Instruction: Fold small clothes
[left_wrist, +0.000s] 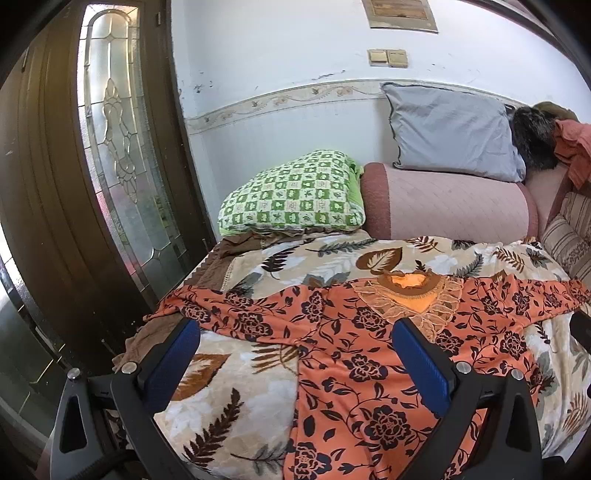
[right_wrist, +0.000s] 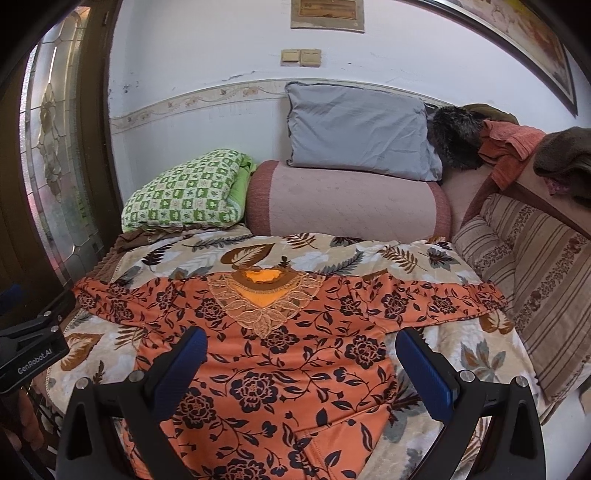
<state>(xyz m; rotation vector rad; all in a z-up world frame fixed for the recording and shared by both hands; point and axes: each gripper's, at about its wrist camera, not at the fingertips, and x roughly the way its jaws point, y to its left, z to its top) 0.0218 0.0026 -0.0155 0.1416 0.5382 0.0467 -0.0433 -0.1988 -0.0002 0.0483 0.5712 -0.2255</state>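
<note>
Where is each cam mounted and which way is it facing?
Left wrist: on the left gripper, over the bed's left edge, facing the wall; own open fingers show.
Right wrist: on the right gripper, further right, same heading; own open fingers show, left gripper at frame edge.
Shared: orange floral top on leaf blanket, green pillow.

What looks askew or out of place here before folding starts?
Little stands out. The orange floral garment lies spread flat on the leaf-print blanket, sleeves out; its left sleeve is bunched and reaches the bed's edge. Both grippers, left and right, are open and empty.
</note>
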